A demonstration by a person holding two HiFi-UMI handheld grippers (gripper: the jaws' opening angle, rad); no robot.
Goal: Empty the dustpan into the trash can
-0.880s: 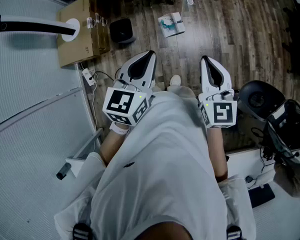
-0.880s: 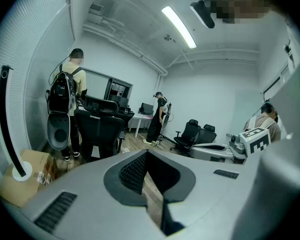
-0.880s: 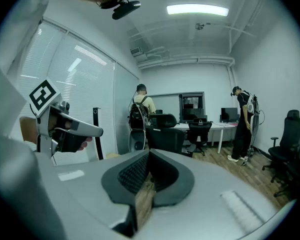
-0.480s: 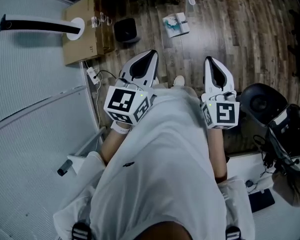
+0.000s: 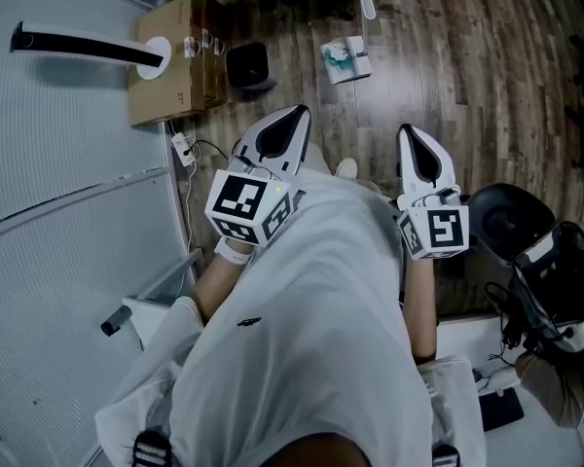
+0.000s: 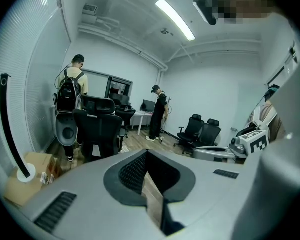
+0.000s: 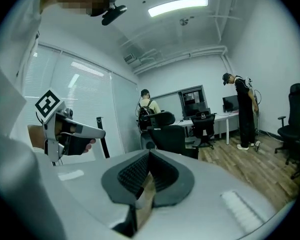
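Ceiling-lit, dim head view, fisheye edges

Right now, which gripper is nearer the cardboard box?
Left. The left gripper is below-right of the cardboard box in the head view; the right gripper is farther right, by the office chair.

Left claw (image 5: 294, 118) and right claw (image 5: 409, 133) are held side by side, jaws closed, both empty.

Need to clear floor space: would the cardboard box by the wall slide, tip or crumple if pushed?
The cardboard box sits flat and broad on the wooden floor, so it would probably slide rather than tip. Its faces look uncreased, so likely fairly stiff. The small items on top could topple off. Its weight cannot be judged.
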